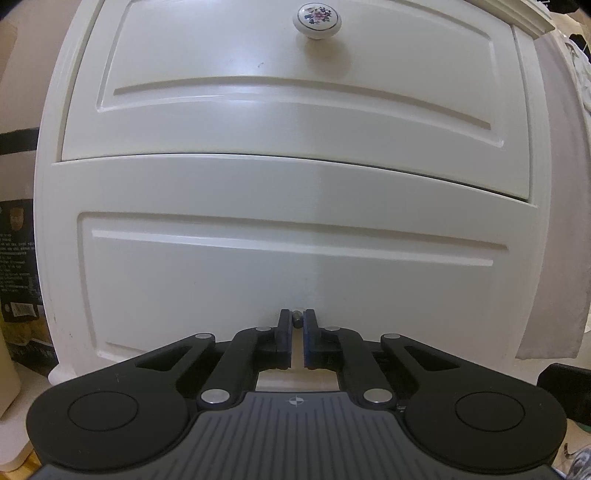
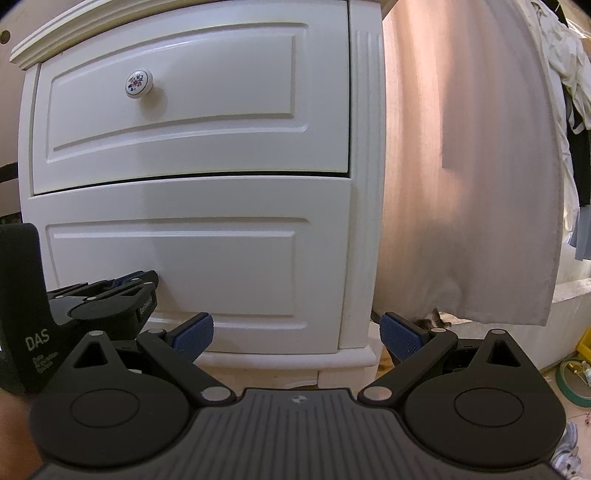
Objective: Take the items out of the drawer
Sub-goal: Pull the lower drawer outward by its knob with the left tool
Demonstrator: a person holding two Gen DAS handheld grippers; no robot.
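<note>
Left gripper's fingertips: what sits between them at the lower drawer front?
In the left wrist view, a small metal stub on the lower drawer sits between the left gripper fingertips, nearly closed around it.

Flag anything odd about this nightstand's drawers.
The lower drawer has no knob, unlike the upper drawer's floral knob; only a bare metal stud sticks out, and the left gripper is shut on it. The right gripper is open.

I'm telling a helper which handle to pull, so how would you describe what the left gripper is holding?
Find the white two-drawer nightstand and look at its lower drawer front. At its centre a small bare grey metal stud sticks out, pinched by the left gripper. Unlike the round white floral porcelain knob on the upper drawer, it has no head.
</note>
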